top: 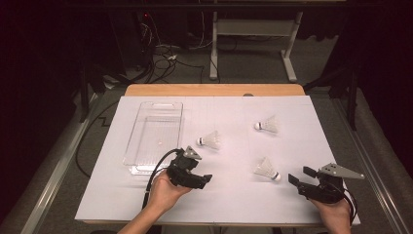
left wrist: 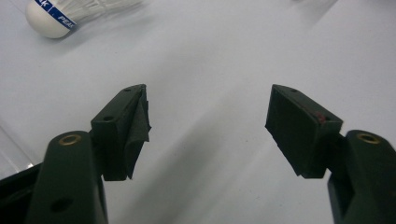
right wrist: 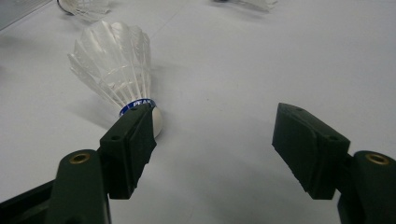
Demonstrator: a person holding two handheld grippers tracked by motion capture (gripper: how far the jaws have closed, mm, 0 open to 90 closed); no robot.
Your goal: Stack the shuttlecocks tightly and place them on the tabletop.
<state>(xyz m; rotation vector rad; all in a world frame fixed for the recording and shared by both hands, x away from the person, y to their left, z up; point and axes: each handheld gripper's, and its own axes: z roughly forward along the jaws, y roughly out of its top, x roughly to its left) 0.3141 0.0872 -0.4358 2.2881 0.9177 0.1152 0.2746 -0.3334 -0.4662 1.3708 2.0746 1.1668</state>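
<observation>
Three white shuttlecocks lie on the white table sheet (top: 234,200): one mid-table (top: 210,140), one at the back right (top: 267,125), one at the front right (top: 266,169). A clear plastic tray (top: 146,146) stands empty at the left. My left gripper (top: 207,179) is open just right of the tray's near end, its jaws (left wrist: 208,91) holding nothing, with the mid-table shuttlecock (left wrist: 51,18) ahead to their left. My right gripper (top: 301,174) is open close to the front-right shuttlecock (right wrist: 116,60), whose cork end lies just beyond my left fingertip (right wrist: 135,135).
The wooden table edge (top: 214,89) shows beyond the sheet. Behind it are a desk frame (top: 253,48) and cables on the floor (top: 165,58). The other two shuttlecocks (right wrist: 84,5) (right wrist: 252,3) lie far ahead in the right gripper view.
</observation>
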